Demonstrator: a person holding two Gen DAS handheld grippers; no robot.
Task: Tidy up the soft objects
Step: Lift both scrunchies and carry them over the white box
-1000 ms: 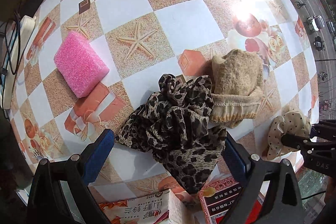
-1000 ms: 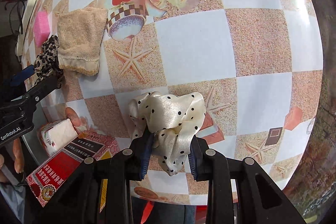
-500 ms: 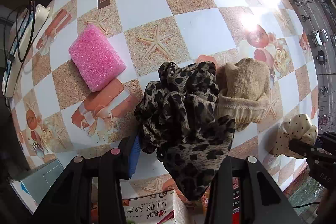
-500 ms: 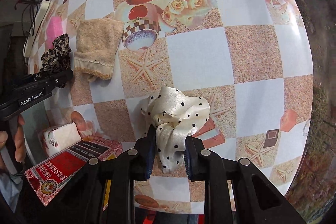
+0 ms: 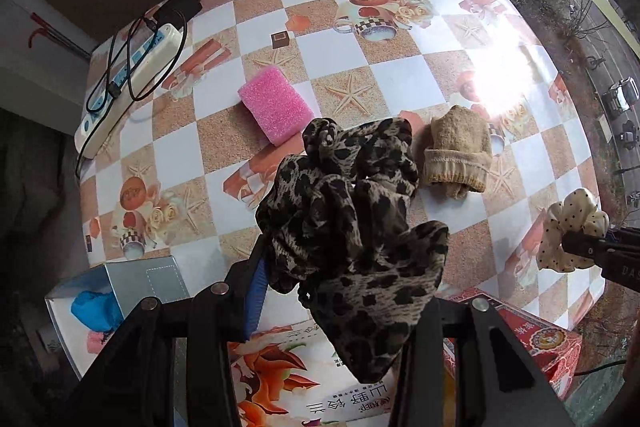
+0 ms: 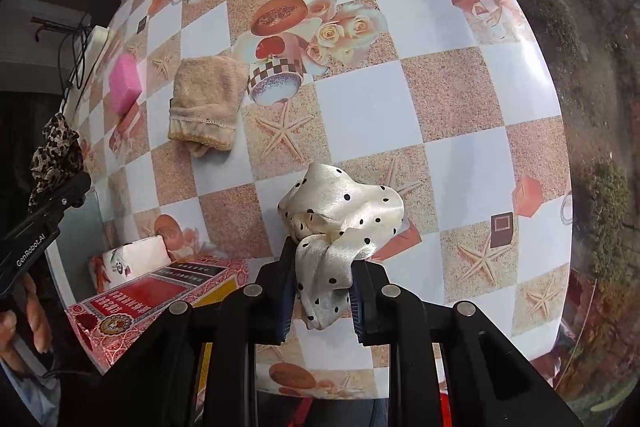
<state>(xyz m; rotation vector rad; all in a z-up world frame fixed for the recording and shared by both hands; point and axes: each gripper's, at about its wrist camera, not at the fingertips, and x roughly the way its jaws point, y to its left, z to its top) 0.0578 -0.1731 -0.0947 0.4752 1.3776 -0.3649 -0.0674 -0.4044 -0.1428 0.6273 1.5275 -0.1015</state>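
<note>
My left gripper points straight down, shut on a bunched leopard-print cloth that hangs clear of the table and hides the right fingertip. In the right wrist view the same cloth shows at the far left. My right gripper is shut on a cream satin cloth with black dots, lifted above the checked tablecloth. A pink sponge and a folded tan knit cloth lie flat on the table beyond both grippers.
A white power strip with black cables lies at the table's far left edge. Near the front edge stand a tissue pack, a red printed box and an open grey box holding something blue. A person's hand is at lower left.
The left jaws went from wide open around the leopard cloth to shut on it. Both grippers rose, lifting their cloths off the table, so more of the table shows.
</note>
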